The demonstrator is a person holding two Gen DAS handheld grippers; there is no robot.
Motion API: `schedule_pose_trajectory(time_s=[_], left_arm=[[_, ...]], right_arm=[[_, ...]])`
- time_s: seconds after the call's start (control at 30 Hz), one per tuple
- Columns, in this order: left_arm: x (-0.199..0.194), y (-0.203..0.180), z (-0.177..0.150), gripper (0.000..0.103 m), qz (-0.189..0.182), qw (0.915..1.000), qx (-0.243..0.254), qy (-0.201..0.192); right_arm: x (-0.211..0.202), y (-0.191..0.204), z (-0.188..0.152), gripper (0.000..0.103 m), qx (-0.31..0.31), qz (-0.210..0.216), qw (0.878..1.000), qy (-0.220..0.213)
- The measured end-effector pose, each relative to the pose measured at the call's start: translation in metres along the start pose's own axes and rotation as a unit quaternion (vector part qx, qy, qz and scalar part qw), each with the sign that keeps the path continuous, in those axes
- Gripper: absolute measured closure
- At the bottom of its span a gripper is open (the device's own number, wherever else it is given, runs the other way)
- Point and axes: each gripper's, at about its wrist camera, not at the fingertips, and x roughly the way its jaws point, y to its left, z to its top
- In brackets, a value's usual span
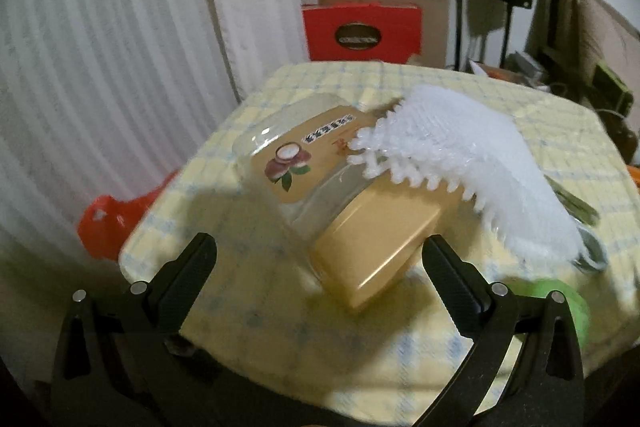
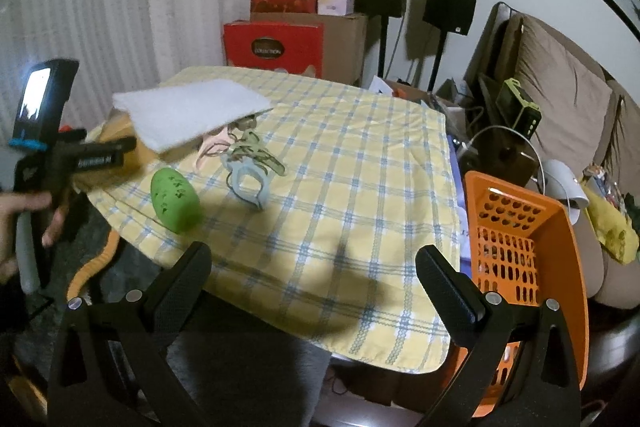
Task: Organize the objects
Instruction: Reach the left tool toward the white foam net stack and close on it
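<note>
Only the left wrist view shows the jar (image 1: 340,195) lying under the white pad (image 1: 460,151), near the wide-apart, empty left gripper (image 1: 320,259). Only the right view shows the orange basket (image 2: 560,227) right of the counter (image 2: 360,187); the right gripper (image 2: 314,267) gapes empty too.

Foam sheet (image 1: 460,155) on jar (image 1: 320,179), basket (image 2: 524,251) right of table (image 2: 360,187) — egg-shaped toy (image 2: 176,201) left.

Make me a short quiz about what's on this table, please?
1. True or false: the clear plastic jar with the tan lid stands upright.
2. What partly covers the jar?
A. white foam sheet
B. green egg-shaped plastic toy
C. orange perforated plastic basket
3. Is the left gripper open or shut?

Key: 1 false, it lies on its side; 2 A; 3 open, nothing held.
</note>
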Motion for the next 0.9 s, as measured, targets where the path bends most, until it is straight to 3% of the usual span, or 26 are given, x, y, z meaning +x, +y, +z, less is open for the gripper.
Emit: schedule_pose_trajectory(time_s=[0.1, 0.27, 0.33, 0.43, 0.53, 0.63, 0.73, 0.8, 0.9], left_arm=[[0.015, 0.018, 0.007, 0.0, 0.006, 0.9998, -0.02, 0.005], [0.026, 0.05, 0.006, 0.0, -0.024, 0.9966, -0.074, 0.028], [0.024, 0.06, 0.005, 0.001, -0.042, 0.995, -0.083, 0.035], [0.018, 0.077, 0.01, 0.001, -0.099, 0.9883, -0.107, 0.045], [0.004, 0.094, 0.014, 0.001, -0.177, 0.9717, -0.149, 0.045], [-0.007, 0.084, 0.027, 0.0, -0.27, 0.9533, -0.124, 0.055], [-0.017, 0.063, 0.032, 0.0, -0.275, 0.9555, -0.098, 0.037], [-0.012, 0.046, 0.032, 0.002, -0.268, 0.9567, -0.101, 0.052], [-0.004, 0.026, 0.03, 0.01, -0.312, 0.9424, -0.101, 0.068]], right_arm=[[0.008, 0.003, -0.003, 0.0, -0.006, 0.005, 1.0, 0.007], [0.027, 0.007, -0.002, 0.0, 0.008, 0.028, 0.999, 0.022], [0.028, 0.007, 0.005, 0.0, 0.027, 0.02, 0.999, 0.009], [0.028, 0.007, 0.023, 0.0, 0.047, 0.016, 0.999, -0.006], [0.03, 0.009, 0.046, 0.0, 0.044, 0.015, 0.999, -0.014], [0.037, 0.014, 0.067, 0.001, 0.047, 0.015, 0.999, -0.021], [0.053, 0.027, 0.093, 0.001, 0.049, 0.032, 0.998, -0.019], [0.069, 0.04, 0.109, 0.001, 0.036, 0.032, 0.999, -0.012], [0.082, 0.045, 0.124, 0.001, 0.048, 0.022, 0.999, -0.013]])
